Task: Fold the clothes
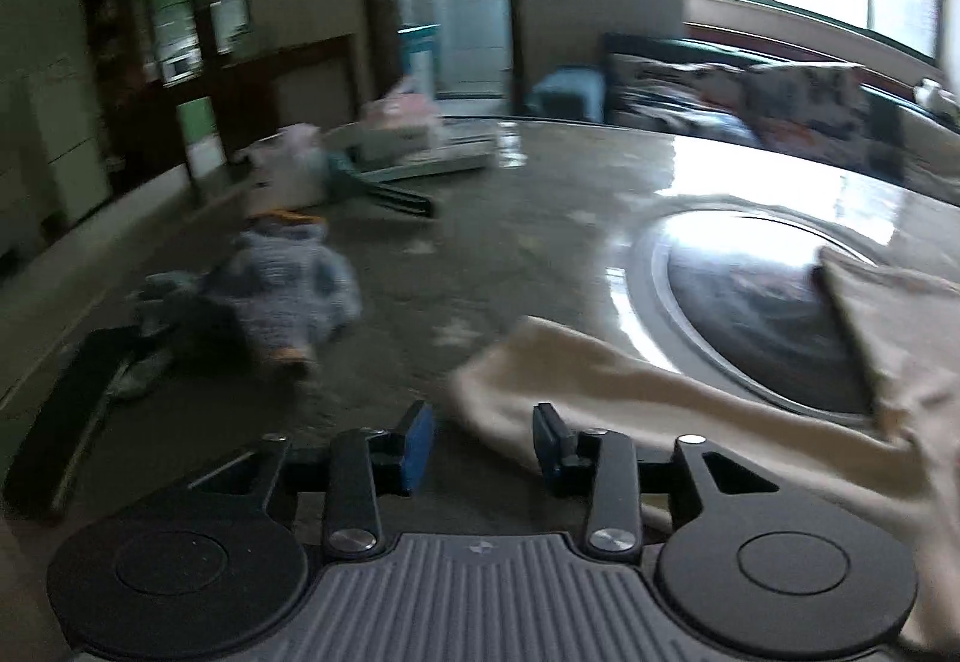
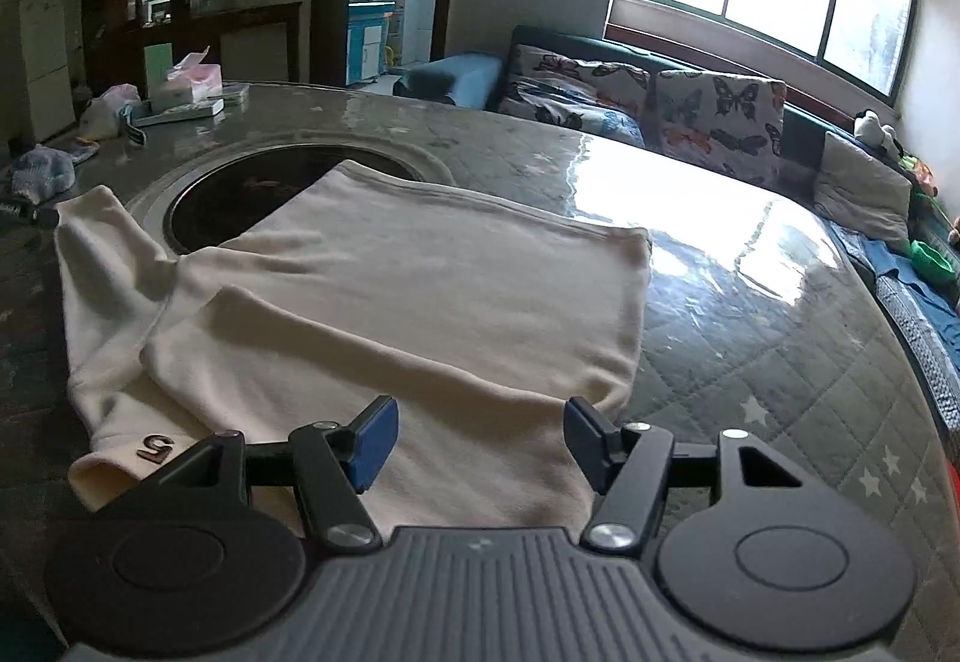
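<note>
One cream garment (image 2: pixel 384 296) is being shown spread on the desk (image 2: pixel 750 314), its far portion lying over a round inset plate (image 2: pixel 252 194) in the desk top. A first fold is being judged as already made: one sleeve (image 2: pixel 312 338) is lying across the body, while the other sleeve (image 2: pixel 102 254) is being left out to the side, its cuff pointing away. A small tag marked 5 (image 2: pixel 155 446) is being displayed near the near-left edge. What is being left, by this reading, is the second sleeve and then the doubling of the body (the far hem is lying flat and unturned).

The right hand-held gripper (image 2: pixel 477 443) is being held wide apart just above the near edge of the garment, with nothing between its blue pads (image 2: pixel 375 440). The left hand-held gripper (image 1: pixel 483 443) is also being held apart and empty, with the cloth's edge just beside its right finger; whether it is touching is not being made clear, since that view is blurred.

Counted: one garment being folded, two grippers, one inset plate. At the far-left of the desk a fuzzy blue bundle (image 1: pixel 288 284) is being seen (perhaps another small garment, too blurred to tell), along with one pink tissue box (image 2: pixel 189 80) and some flat oddments beside it.
</note>
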Demonstrator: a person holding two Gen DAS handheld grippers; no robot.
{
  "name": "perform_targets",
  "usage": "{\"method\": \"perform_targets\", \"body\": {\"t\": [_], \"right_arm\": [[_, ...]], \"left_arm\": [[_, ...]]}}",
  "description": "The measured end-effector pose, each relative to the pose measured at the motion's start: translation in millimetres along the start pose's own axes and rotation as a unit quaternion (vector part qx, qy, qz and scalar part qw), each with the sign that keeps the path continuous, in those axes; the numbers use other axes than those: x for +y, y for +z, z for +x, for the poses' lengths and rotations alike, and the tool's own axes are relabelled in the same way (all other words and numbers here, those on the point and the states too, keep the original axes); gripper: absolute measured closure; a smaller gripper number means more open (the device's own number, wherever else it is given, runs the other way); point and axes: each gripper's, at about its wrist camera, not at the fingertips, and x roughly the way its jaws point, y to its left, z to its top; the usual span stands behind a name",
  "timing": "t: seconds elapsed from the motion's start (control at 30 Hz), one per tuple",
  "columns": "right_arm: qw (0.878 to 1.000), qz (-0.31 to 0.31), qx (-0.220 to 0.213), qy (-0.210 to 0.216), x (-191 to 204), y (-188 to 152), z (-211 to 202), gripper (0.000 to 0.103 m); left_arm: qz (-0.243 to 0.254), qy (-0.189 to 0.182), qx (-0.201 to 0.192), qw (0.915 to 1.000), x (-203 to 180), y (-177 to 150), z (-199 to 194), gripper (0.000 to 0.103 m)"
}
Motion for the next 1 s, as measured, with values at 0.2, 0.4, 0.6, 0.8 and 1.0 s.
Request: {"method": "perform_targets", "body": {"t": [0.2,0.4,0.6,0.8,1.0], "right_arm": [[1.000,-0.003,-0.003,0.001,3,3,-4,0.039],[1.000,-0.001,-0.004,-0.002,3,2,-6,0.039],[1.000,0.004,-0.009,-0.005,2,0,-9,0.039],[1.000,0.012,-0.019,-0.002,-1,-1,-13,0.039],[0.999,0.026,-0.031,0.000,-8,-6,-20,0.039]], "left_arm": [[-0.038,-0.015,0.023,0.9989,17,3,16,0.066],[-0.044,-0.042,0.016,0.9981,17,4,18,0.095],[-0.036,-0.087,-0.023,0.9953,-1,18,-11,0.098],[0.005,-0.182,-0.071,0.9808,-52,38,-66,0.099],[0.060,-0.282,-0.087,0.9534,-120,39,-108,0.099]]}}
